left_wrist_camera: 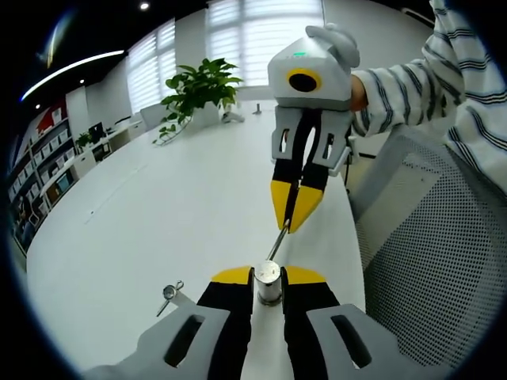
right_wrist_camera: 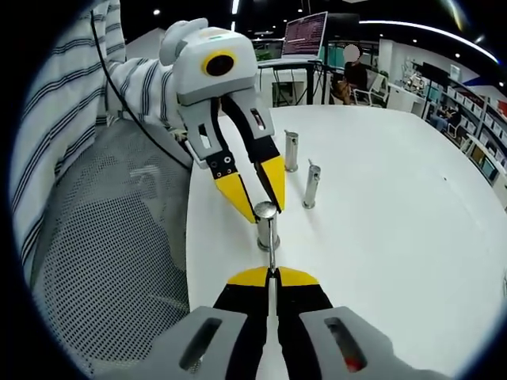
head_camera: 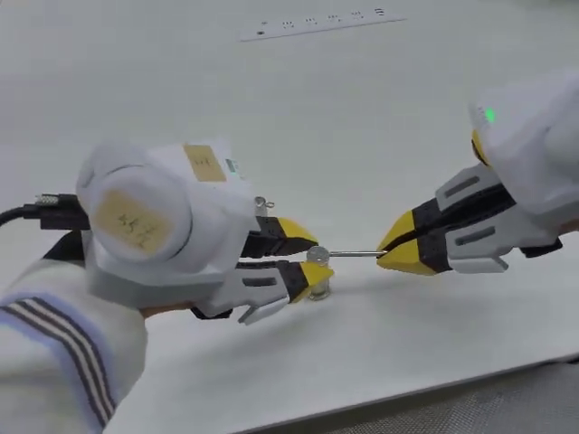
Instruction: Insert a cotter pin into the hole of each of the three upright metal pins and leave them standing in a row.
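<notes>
No text can be read

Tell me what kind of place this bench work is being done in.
Most likely an open-plan office or lab workspace. A long white table runs toward a potted plant and windows with blinds, a lit monitor stands beyond, and a mesh office chair sits beside the table.

upright pin (head_camera: 317, 258) on table (head_camera: 271, 108), cotter pin (head_camera: 353, 254) right of it, second pin (right_wrist_camera: 310, 186) and third pin (right_wrist_camera: 291, 150) left

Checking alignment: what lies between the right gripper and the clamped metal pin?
The cotter pin spans right gripper and metal pin, clearest in the head view.
</notes>
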`<state>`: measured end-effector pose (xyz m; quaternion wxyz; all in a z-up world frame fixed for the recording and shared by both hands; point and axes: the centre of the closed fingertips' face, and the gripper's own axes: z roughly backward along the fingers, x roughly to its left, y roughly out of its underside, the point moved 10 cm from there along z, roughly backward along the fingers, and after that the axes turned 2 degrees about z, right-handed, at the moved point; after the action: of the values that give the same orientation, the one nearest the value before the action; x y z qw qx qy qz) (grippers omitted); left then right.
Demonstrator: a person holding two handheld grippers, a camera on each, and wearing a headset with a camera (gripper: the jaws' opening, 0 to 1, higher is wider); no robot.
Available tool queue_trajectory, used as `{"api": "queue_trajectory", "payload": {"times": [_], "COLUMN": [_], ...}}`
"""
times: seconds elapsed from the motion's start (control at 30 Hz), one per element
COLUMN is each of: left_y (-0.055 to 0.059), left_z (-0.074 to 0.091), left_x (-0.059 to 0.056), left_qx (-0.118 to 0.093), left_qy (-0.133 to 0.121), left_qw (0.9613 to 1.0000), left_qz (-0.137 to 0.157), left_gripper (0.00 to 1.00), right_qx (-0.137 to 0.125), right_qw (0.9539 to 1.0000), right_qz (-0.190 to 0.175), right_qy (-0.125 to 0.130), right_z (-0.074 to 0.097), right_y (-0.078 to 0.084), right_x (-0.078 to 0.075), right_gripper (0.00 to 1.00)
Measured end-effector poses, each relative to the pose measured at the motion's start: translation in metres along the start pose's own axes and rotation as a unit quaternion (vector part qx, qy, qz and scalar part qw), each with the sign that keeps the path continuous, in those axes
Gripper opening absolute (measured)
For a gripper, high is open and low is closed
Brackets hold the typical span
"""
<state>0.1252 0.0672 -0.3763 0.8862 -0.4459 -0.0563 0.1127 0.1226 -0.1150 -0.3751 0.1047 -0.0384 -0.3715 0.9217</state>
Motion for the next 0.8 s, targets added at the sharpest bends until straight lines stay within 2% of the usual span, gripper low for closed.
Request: {"api": "queue_trajectory", "payload": {"times": [0.13, 0.47, 0.53, 0.6, 0.67, 0.8], "left_y": [0.000, 0.000, 0.000, 0.000, 0.000, -0.001], "left_z": [0.000, -0.001, -0.001, -0.001, -0.001, -0.002], "left_x": [0.000, 0.001, 0.001, 0.001, 0.002, 0.002], "left_qx": [-0.002, -0.006, -0.007, -0.007, -0.007, -0.006], "left_qy": [0.002, 0.007, 0.008, 0.009, 0.010, 0.013], "left_qw": [1.0000, 1.0000, 0.9999, 0.9999, 0.9999, 0.9998], "left_qz": [-0.008, -0.002, -0.005, -0.007, -0.008, -0.013], "left_gripper": [0.10, 0.09, 0.09, 0.09, 0.09, 0.09], "right_qx": [0.005, 0.020, 0.026, 0.028, 0.028, 0.027], "right_qw": [1.0000, 0.9995, 0.9988, 0.9959, 0.9965, 0.9951], "right_qz": [0.005, 0.024, 0.041, 0.086, 0.079, 0.094], "right_qy": [-0.001, 0.001, 0.000, -0.007, -0.009, -0.014], "right_z": [-0.001, -0.003, -0.004, -0.004, -0.004, -0.004], "right_y": [-0.001, -0.003, -0.003, -0.005, -0.005, -0.007], "right_x": [0.000, -0.006, -0.007, -0.008, -0.008, -0.010], "right_gripper": [0.00, 0.00, 0.00, 0.00, 0.00, 0.00]}}
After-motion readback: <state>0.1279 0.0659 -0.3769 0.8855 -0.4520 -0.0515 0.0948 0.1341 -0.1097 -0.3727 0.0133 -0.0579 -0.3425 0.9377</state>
